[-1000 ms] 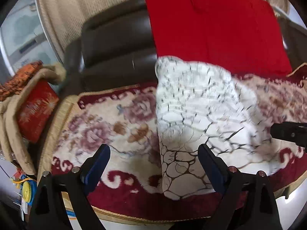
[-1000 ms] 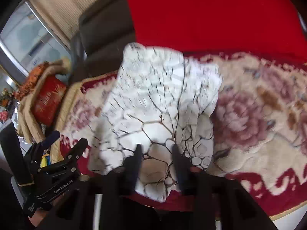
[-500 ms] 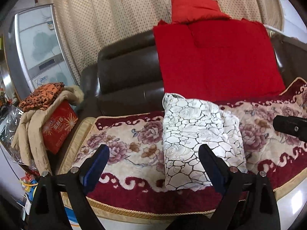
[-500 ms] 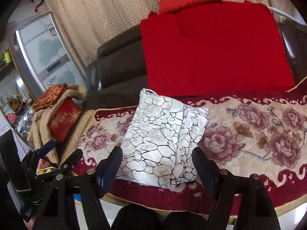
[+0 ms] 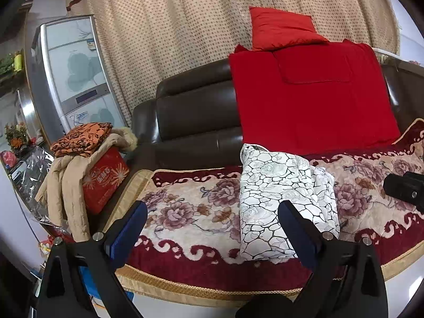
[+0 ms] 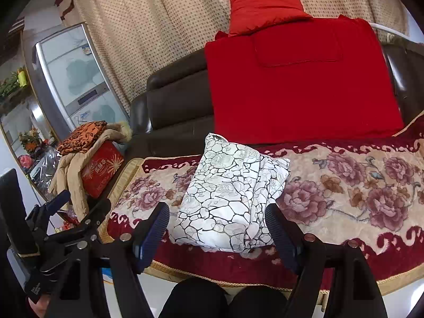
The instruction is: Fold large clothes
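Folded white garment (image 6: 225, 190) at 12 o'clock off spread, empty right gripper (image 6: 217, 228); left gripper (image 5: 212, 228) just widened, empty, garment at 1 o'clock; red blanket (image 6: 299, 84) beyond.

The left gripper (image 5: 212, 228) points forward and a bit down. Its two fingers stand wide apart, and they have just been opening more, with nothing pinched between them. The right gripper (image 6: 217, 225) points the same way, a bit down too. Its fingers also stand apart and have just been opening, with nothing squeezed between them. In the right wrist view, the left gripper sits at about 8 o'clock. Two dark knees (image 6: 196, 299) show at 6 o'clock.
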A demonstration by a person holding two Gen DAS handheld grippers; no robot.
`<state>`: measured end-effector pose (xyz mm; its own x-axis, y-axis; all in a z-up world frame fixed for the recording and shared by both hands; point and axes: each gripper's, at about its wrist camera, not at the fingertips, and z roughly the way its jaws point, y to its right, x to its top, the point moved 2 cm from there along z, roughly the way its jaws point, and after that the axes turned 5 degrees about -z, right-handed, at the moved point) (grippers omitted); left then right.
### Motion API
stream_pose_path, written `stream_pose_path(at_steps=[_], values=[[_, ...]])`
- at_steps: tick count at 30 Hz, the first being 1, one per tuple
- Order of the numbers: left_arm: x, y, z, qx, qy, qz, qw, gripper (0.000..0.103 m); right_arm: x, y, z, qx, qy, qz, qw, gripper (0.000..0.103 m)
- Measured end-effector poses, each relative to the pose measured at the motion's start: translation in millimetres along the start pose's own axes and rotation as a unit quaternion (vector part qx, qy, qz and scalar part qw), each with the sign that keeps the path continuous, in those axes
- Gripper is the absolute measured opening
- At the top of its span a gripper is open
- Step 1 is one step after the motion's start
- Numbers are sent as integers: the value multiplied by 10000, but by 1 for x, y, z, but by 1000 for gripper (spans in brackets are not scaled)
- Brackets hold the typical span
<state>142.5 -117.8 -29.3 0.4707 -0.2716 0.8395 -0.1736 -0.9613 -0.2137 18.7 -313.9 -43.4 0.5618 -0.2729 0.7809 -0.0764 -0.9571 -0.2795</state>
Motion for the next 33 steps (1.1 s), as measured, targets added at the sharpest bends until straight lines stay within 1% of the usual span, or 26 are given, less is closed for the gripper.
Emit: stream_pose_path(at_steps=[8,17,33], values=[[3,-10,-20,185,138,-142,9996,99,-2,-11,-14,91,83,-56,9999,78],[2,-27,-25,299,120,-359,9988,99,-5,-22,-26,101,187,-91,9997,78],[3,-39,-31,258,206,-468,9984,99,-7,-31,-26,118,194,-90,9997,78]])
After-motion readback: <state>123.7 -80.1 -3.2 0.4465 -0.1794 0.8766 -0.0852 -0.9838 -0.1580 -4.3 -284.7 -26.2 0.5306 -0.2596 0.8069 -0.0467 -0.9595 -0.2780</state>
